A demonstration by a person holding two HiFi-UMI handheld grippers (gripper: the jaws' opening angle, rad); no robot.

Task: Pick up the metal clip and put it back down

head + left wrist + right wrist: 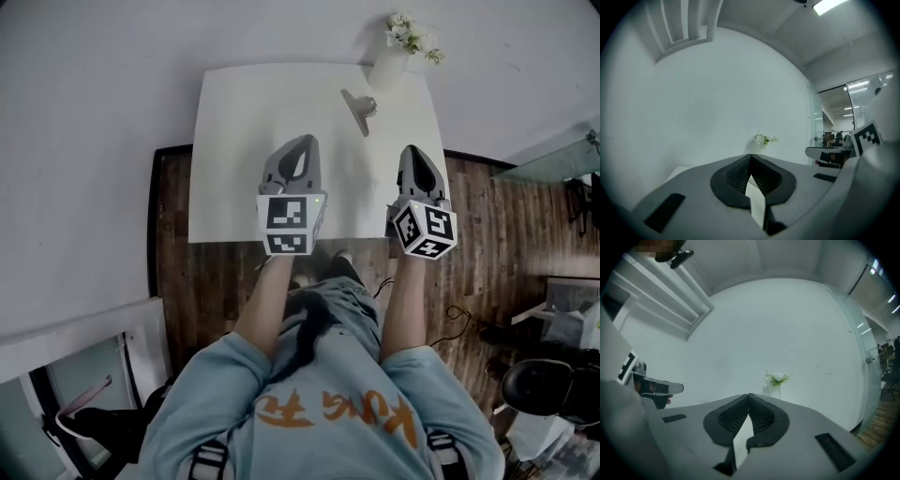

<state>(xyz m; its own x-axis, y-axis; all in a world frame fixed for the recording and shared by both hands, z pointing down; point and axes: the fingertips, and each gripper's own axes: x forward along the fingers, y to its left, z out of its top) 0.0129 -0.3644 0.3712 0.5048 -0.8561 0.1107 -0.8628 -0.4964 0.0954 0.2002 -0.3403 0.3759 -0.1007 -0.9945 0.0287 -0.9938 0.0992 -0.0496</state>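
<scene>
The metal clip (pixel 359 111) is seen lying flat on the far part of the white bench (pixel 234 150), just beside the foot of a white vase (pixel 388 67) of flowers (pixel 410 35). It lies between the two claws from left to right and farther off than both, clear of each. The left claw (pixel 305 142) is held over the middle of the bench, nearer than the clip and to its left; its pads (pixel 737 176) are pressed together at the tips with nothing between them. The right claw (pixel 413 150) is held over the bench's right edge, nearer than the clip and to its right; its pads (pixel 733 417) are likewise closed tip to tip, and nothing is gripped. In both gripper views the claws are pointed level at the pale wall (pixel 717 103), so only the flowers are shown beyond the tips; the clip is covered by the grey claw bodies, and only a white sliver is glimpsed through the gap behind the tips. In the head view the clip is small and grey, and its handles cannot be made out clearly. The bench's near edge is partly hidden by the marker cubes (pixel 291 225).
</scene>
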